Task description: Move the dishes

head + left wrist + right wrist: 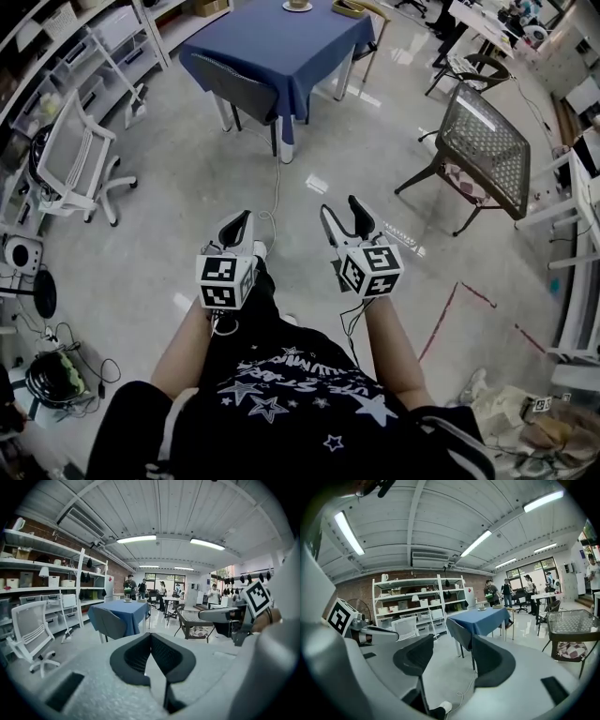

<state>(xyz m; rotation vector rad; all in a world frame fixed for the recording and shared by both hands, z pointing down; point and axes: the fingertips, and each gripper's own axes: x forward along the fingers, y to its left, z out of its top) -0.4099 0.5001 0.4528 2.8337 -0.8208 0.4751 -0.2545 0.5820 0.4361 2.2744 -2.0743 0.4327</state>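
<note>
A table with a blue cloth (281,47) stands far ahead across the floor. On it sit a cup on a saucer (297,6) and a flat dish (352,7) near the far edge. The left gripper view shows the cup (127,600) small on the table (117,612). In the right gripper view the cup (482,608) and dish (498,606) are tiny. My left gripper (239,227) (151,637) is held at waist height, shut on nothing. To its right, my right gripper (343,217) (452,660) is open and empty. Both point toward the table, well short of it.
A grey chair (239,89) is pushed against the table's near side. A tilted mesh chair (483,141) stands at right, a white office chair (75,155) and shelves (56,56) at left. A white cable (277,187) trails over the floor. People stand in the background (133,587).
</note>
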